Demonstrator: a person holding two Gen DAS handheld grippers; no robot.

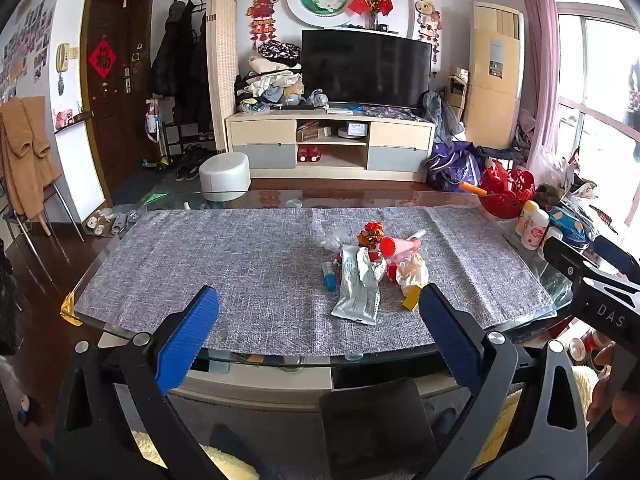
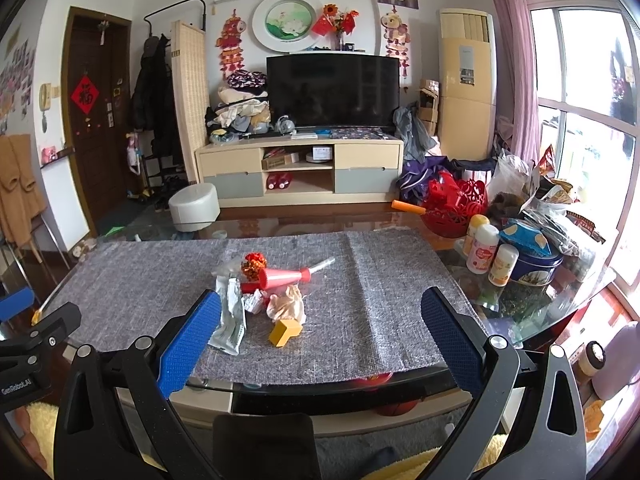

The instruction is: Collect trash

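Note:
A heap of trash lies in the middle of the grey table mat [image 1: 200, 264] [image 2: 380, 304]. It holds a silver foil wrapper [image 1: 357, 292] [image 2: 230, 320], a red cone-shaped horn [image 1: 398, 246] [image 2: 282, 277], a crumpled beige tissue [image 1: 412, 270] [image 2: 287, 305], a yellow block [image 1: 412, 300] [image 2: 284, 332] and a red-orange pompom [image 1: 371, 234] [image 2: 253, 263]. My left gripper [image 1: 318, 336] is open, held before the table's near edge, short of the heap. My right gripper [image 2: 320, 338] is open too, with the heap between and beyond its blue fingers.
The glass table [image 2: 320, 216] carries a red basket [image 2: 456, 204], white bottles [image 2: 482, 254], a blue tin [image 2: 536, 266] and plastic bags [image 2: 520, 176] on its right side. Behind it stand a white stool [image 2: 195, 206] and a TV cabinet [image 2: 300, 172]. A dark chair back [image 1: 376, 424] is below.

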